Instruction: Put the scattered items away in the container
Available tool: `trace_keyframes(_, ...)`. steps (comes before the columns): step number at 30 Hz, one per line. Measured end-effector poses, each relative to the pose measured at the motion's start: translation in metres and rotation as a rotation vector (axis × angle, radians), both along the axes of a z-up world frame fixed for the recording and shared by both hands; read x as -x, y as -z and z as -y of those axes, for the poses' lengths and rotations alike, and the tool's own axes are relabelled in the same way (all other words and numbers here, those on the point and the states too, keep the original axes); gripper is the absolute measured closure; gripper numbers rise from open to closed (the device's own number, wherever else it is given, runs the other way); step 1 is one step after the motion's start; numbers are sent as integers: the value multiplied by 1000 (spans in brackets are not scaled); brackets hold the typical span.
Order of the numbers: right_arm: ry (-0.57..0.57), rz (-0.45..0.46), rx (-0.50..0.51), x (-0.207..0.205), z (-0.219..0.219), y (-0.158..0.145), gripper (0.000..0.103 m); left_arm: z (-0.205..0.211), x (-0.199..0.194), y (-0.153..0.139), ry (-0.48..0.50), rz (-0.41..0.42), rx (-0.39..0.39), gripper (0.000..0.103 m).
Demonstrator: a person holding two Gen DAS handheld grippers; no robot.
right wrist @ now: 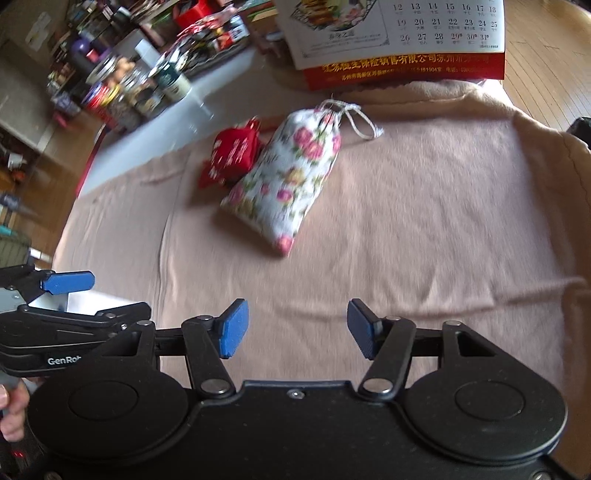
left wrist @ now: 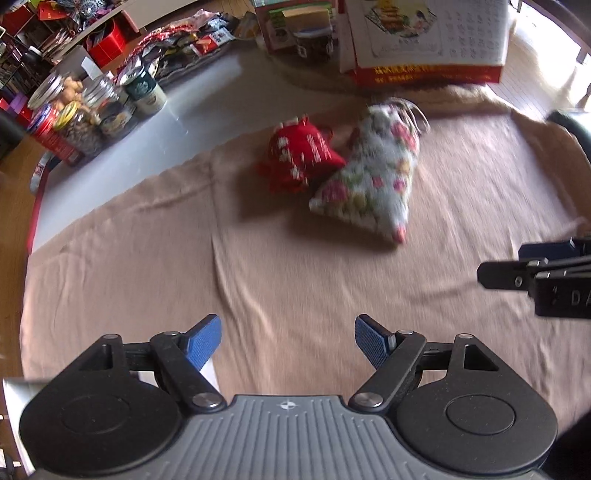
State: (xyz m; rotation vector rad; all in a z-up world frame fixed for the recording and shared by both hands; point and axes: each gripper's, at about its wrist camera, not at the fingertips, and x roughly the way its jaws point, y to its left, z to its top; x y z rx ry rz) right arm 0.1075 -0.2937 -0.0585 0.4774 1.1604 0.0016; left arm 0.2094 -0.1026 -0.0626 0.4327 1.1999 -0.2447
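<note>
Two drawstring pouches lie side by side at the centre of the frame: one floral pouch [right wrist: 286, 177] and one red pouch [right wrist: 231, 155], both on a single beige cloth [right wrist: 424, 221]. Two grippers show, the left gripper [left wrist: 288, 341] at the bottom of its own view and the right gripper [right wrist: 297, 326] at the bottom of its own, each with two blue pads. At the top stands one calendar [right wrist: 399, 33], and at upper left a cluster of several jars [left wrist: 79, 118], too crowded to count exactly, beside one green-and-white cup [left wrist: 146, 90].
</note>
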Motion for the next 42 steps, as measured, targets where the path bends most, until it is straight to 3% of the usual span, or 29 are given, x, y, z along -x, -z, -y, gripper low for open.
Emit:
trace_keyframes(14, 96, 0, -53, -77, 16, 42, 39, 8, -121, 31, -99, 62, 65, 23)
trace_keyframes(19, 115, -14, -84, -88, 12, 60, 39, 14, -142, 51, -103, 50, 66, 23)
trace_keyframes(22, 119, -3, -93, -91, 8, 66, 39, 21, -149, 60, -91, 60, 62, 17)
trace_keyframes(23, 120, 2, -95, -92, 6, 67, 38, 22, -151, 63, -89, 66, 68, 12)
trace_keyframes(27, 121, 5, -130, -95, 1, 73, 37, 25, -155, 69, -95, 55, 126, 12)
trace_keyframes(28, 111, 12, -142, -94, -1, 75, 41, 26, -155, 71, -95, 44, 134, 12)
trace_keyframes(29, 91, 17, -141, -95, -4, 76, 51, 26, -154, 74, -90, 29, 141, 13)
trace_keyframes(31, 71, 31, -113, -93, -8, 72, 53, 27, -152, 79, -74, 8, 167, 26)
trace_keyframes(32, 63, 36, -107, -91, -7, 70, 56, 27, -150, 80, -74, -4, 189, 43)
trace_keyframes(37, 21, 44, -86, -76, -1, 54, 67, 29, -134, 78, -40, -17, 158, 50)
trace_keyframes(40, -5, 40, -80, -62, 4, 46, 87, 26, -121, 75, -41, -30, 152, 52)
trace_keyframes(41, -15, 35, -83, -55, 6, 43, 99, 24, -115, 74, -39, -30, 149, 52)
trace_keyframes(42, -25, 29, -89, -49, 8, 41, 100, 22, -108, 73, -36, -32, 142, 52)
